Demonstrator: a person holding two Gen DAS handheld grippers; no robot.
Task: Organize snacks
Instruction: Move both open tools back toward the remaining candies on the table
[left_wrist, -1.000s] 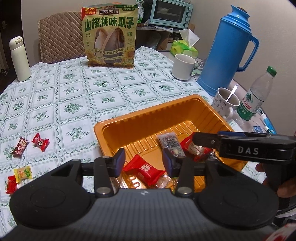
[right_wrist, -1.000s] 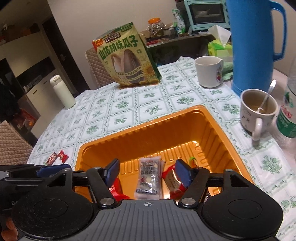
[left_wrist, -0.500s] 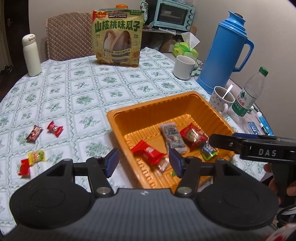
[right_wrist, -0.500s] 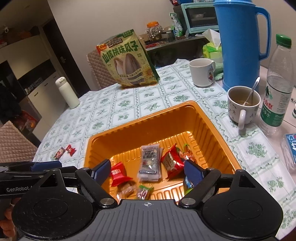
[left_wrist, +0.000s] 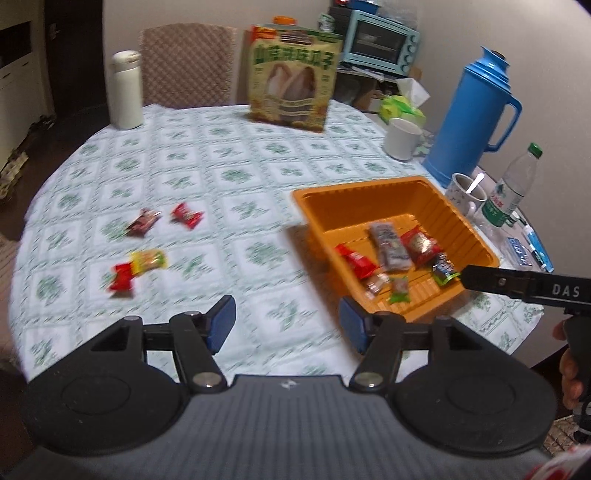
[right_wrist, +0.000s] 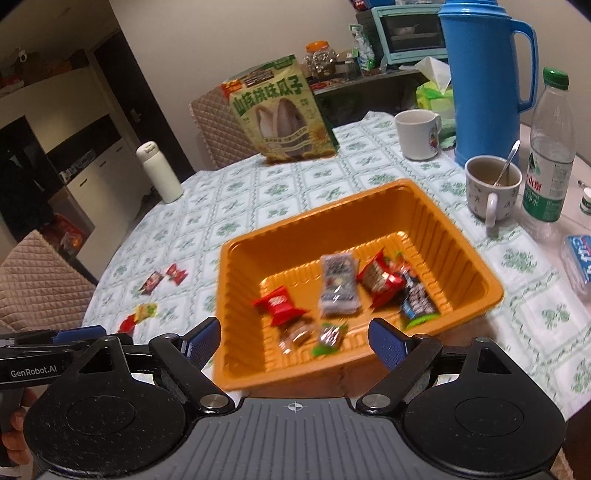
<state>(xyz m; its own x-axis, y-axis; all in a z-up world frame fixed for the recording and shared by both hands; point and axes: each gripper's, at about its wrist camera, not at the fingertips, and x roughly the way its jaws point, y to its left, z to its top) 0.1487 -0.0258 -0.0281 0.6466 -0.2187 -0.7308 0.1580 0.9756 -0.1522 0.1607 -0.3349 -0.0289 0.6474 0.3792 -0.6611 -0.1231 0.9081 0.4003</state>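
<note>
Left gripper (left_wrist: 287, 320): its blue-padded fingers (left_wrist: 221, 323) are opening with nothing between them, above bare green-patterned tablecloth on the round surface (left_wrist: 229, 155). Ahead and to their left lie four loose wrapped candies: a dark brown one (left_wrist: 143, 221), a red one (left_wrist: 186, 215), a yellow one (left_wrist: 149, 259) and another red one (left_wrist: 122, 279). The orange plastic tray (left_wrist: 369, 192) lies to their right, holding several wrapped snacks. Right gripper (right_wrist: 294, 336): fingers (right_wrist: 388, 341) spread wide and empty, hovering at the tray's (right_wrist: 424, 206) near rim, the red snack packet (right_wrist: 279, 304) just beyond.
</note>
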